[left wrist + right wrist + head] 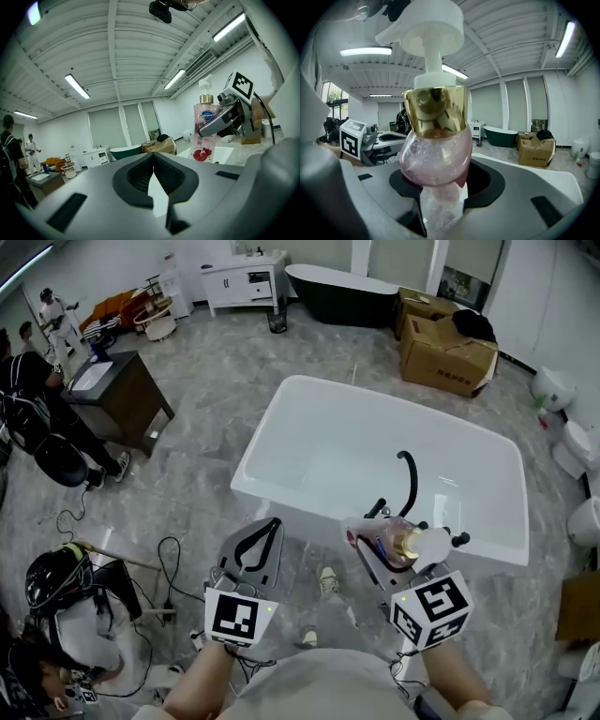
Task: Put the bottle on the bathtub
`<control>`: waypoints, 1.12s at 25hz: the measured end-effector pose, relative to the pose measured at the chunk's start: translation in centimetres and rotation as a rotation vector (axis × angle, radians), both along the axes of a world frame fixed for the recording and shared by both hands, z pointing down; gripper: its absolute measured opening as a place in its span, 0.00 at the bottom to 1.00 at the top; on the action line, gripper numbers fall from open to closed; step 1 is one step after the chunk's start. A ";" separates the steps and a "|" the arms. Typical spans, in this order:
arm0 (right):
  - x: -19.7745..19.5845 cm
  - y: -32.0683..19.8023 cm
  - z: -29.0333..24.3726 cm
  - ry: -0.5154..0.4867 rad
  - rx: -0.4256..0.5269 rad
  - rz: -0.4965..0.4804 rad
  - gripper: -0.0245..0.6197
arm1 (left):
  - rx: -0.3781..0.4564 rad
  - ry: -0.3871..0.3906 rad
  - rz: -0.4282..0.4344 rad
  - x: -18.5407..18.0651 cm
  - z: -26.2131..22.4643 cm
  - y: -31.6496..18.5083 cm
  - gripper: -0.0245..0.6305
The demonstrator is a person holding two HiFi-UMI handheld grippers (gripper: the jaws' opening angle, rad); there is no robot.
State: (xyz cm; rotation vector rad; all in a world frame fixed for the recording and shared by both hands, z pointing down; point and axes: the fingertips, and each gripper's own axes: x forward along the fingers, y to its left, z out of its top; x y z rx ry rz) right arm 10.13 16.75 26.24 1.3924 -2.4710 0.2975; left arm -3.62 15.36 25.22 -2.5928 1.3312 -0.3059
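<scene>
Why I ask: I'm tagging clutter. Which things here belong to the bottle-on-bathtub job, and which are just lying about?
Job:
- bottle
- right gripper, shut on it
- white bathtub

Lying about:
- cardboard boxes
- dark bathtub
- white cabinet
- dark vanity
- left gripper, shut, empty

Counting now: two bathtubs, white bathtub [281,442] near, black bathtub [342,294] far. One pump bottle [413,542]. Two grippers, left gripper [271,525], right gripper [380,536]. Two cardboard boxes, upper box [420,306], lower box [446,354].
</scene>
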 end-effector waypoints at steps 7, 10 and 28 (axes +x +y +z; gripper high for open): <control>-2.7 -9.3 4.7 0.011 -0.072 -0.062 0.41 | -0.060 -0.042 -0.051 -2.3 4.2 -7.9 0.07; -3.2 -13.5 7.1 0.005 -0.100 -0.080 0.41 | -0.108 -0.042 -0.081 -2.4 6.5 -11.6 0.07; -8.5 -31.7 22.1 0.070 -0.310 -0.266 0.41 | -0.417 -0.064 -0.275 -5.2 21.5 -27.5 0.07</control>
